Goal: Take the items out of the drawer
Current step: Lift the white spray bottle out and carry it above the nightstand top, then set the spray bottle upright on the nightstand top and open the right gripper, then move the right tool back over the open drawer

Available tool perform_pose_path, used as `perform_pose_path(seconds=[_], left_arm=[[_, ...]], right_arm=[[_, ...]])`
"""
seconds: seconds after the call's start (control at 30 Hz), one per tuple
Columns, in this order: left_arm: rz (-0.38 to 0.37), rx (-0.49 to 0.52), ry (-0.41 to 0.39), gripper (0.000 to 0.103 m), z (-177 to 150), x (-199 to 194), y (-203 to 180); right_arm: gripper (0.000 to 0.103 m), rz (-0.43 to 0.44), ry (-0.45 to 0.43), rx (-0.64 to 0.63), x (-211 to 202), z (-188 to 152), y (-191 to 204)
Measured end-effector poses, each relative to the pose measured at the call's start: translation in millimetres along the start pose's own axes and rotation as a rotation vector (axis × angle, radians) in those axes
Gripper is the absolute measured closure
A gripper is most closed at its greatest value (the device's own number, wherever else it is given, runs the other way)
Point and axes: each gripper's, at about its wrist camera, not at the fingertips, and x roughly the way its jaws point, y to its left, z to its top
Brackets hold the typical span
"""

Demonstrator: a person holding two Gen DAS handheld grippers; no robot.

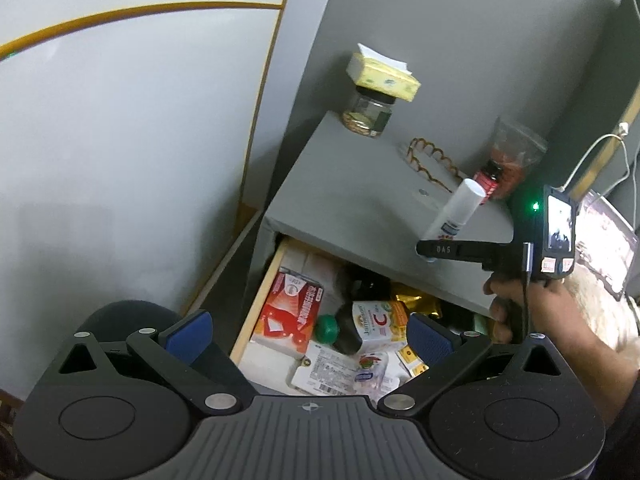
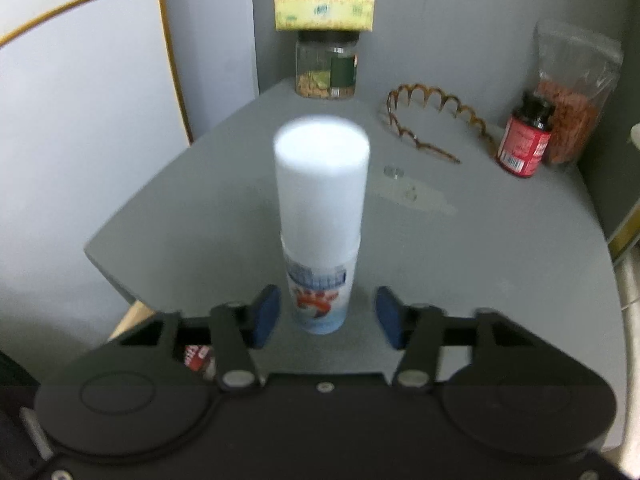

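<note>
Your left tongs point(image 1: 308, 334) tilted downward, blue pads spread wide apart, your right tongs point(image 2: 325, 312) angled down, pads parted with gaps either side, your right hand point(image 1: 532, 304) gripping their handle

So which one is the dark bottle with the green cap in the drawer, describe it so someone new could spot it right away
Start at the grey nightstand and look into the open drawer under its top. Among the cartons there, right of the red and white box, a dark bottle lies on its side. It alone has a round green cap and a white and yellow label with a large red C.
</note>
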Motion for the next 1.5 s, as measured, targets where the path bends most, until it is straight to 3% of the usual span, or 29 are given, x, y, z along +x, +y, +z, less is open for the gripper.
perform_pose_path(seconds=[0.2, 0.57, 0.8, 0.87, 0.9, 1.2, 1.27, 1.33, 1.5], left_arm=[[0.004, 0.014, -0.003, 0.001, -1.0, 2.2, -1.6], [0.041, -0.009, -0.023, 0.001, 0.9, 2.3, 10.1], [0.051, 0.026, -0.036, 0.001, -1.2, -0.3, 6.9], [0.048, 0.03, -0.036, 0.001, -1.9, -1.2, 5.9], [0.047, 0.033, -0.036, 0.001, -2.2, -1.7, 5.3], [0.037, 0.095, -0.037, 0.001, -3.6, -3.2, -4.3], [0.035, 0.103, -0.035, 0.001, -4.1, -2.7, -5.1], [0.033, 0.1, -0.03, 0.001, -4.5, -2.2, -4.8], [0.019, 0.101, -0.017, 0.001, -6.9, -1.5, -7.1]], right_arm=[[0.071, -0.014, -0.041, -0.007, 16.6, 8.3, 16.4], [0.071, 0.037, -0.059, -0.096, 54.3, 45.9, 67.5], [0.07, 0.048, -0.067, -0.098, 57.9, 46.4, 81.2], [0.067, 0.06, -0.062, -0.085, 56.7, 44.9, 78.6], [0.059, 0.061, -0.058, -0.078, 56.5, 45.6, 77.0], [0.042, 0.145, -0.089, 0.124, -21.0, 24.6, 35.3], [0.04, 0.173, -0.068, 0.158, -48.4, 13.1, 23.5], [0.026, 0.193, -0.05, 0.172, -69.4, 1.6, 14.9], [0.023, 0.194, 0.008, 0.194, -106.8, -42.3, -6.4]])
